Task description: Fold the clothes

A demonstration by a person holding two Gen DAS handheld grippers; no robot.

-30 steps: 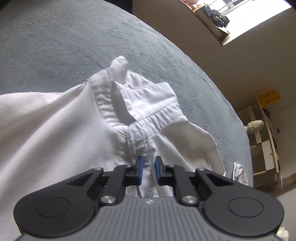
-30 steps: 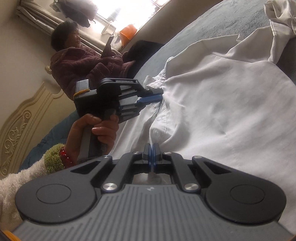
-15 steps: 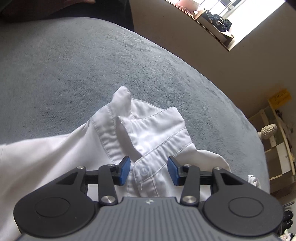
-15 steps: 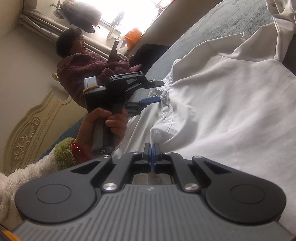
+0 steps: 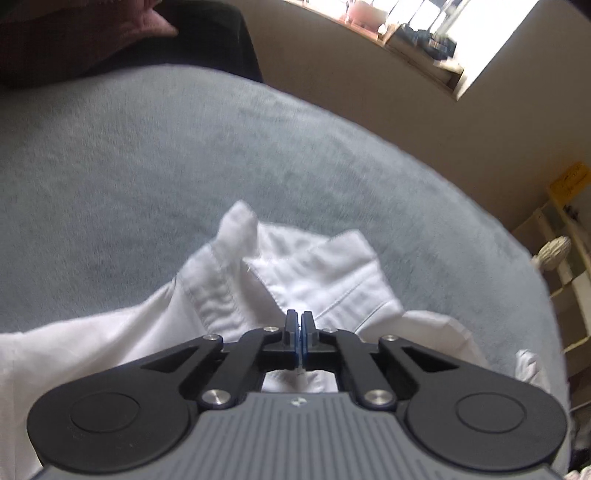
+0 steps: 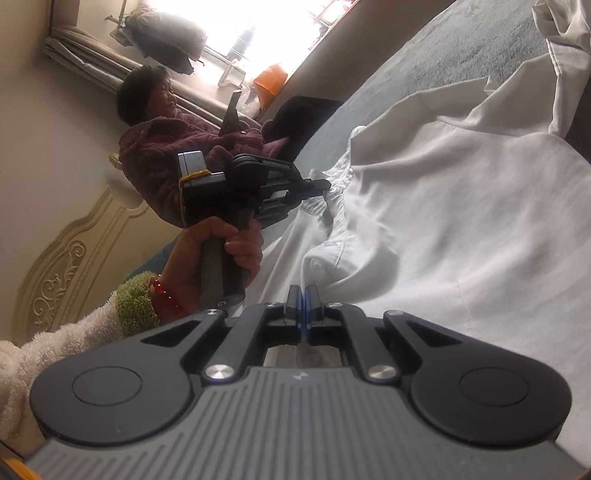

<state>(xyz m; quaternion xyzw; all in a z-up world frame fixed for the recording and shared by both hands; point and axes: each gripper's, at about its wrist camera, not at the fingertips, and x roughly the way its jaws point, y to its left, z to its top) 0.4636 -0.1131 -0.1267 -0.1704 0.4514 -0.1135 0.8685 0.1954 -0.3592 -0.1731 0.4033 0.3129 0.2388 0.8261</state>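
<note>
On the grey bed (image 5: 155,166) a white shirt (image 6: 461,229) lies spread, front side up, with its row of buttons (image 6: 317,265) running from the right tool towards the collar. Nearest in the right wrist view, the right tool (image 6: 304,295) has its two blue pads pressed together, and a thin fold of the shirt cloth sits pinched between them, low on the button strip. A little farther, a hand (image 6: 218,254) with a red bead bracelet and a fluffy sleeve with a green cuff holds the handle of the left tool (image 6: 320,185), whose tip meets the shirt just under the collar. In the left wrist view the left tool (image 5: 299,320) is closed too, with white cloth caught between its pads at the base of the collar (image 5: 295,266); the collar stands a bit raised and crumpled beyond the tips. One sleeve (image 6: 561,74) of the shirt lies bunched at the far side of the bed. Behind the bed a person in a dark red padded jacket (image 6: 177,155) sits near a cream carved headboard (image 6: 70,266). Farthest is a bright window (image 6: 258,33), and in the left wrist view a pale shelf (image 5: 565,266) stands by the wall.
</note>
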